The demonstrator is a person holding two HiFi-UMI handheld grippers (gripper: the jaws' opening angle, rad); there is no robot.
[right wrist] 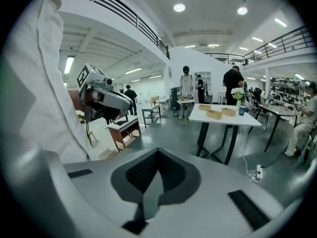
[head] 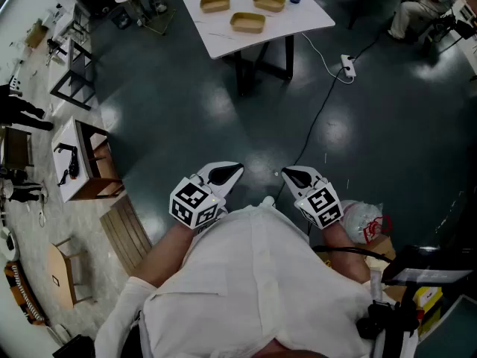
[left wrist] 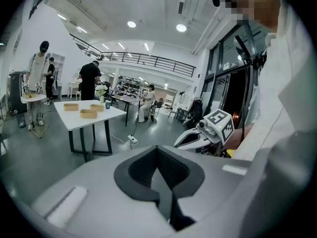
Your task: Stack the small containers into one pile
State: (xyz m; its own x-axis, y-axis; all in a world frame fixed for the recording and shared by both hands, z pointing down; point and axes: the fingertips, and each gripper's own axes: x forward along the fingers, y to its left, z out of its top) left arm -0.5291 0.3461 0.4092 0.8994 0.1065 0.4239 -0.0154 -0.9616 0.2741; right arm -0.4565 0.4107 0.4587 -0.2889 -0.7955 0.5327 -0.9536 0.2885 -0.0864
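Stacking hasn't started: three containers (head: 247, 22), I think, lie apart on the table (head: 223, 47); my left gripper (head: 235, 170) and right gripper (head: 288, 174) are closed tight, empty.

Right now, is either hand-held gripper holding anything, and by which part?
Nothing is held. The left hand-held gripper and right hand-held gripper are both shut and empty.

A dark, glossy floor (head: 186, 103) is seen, with lamps mirrored in it. A white tabletop (head: 305, 19) on black legs is set well ahead, and a power strip (head: 347, 67) with its cable lies near it. A railed mezzanine (left wrist: 148, 59) is carried along white walls (left wrist: 47, 31), and round ceiling lights (right wrist: 179, 7) are lit.
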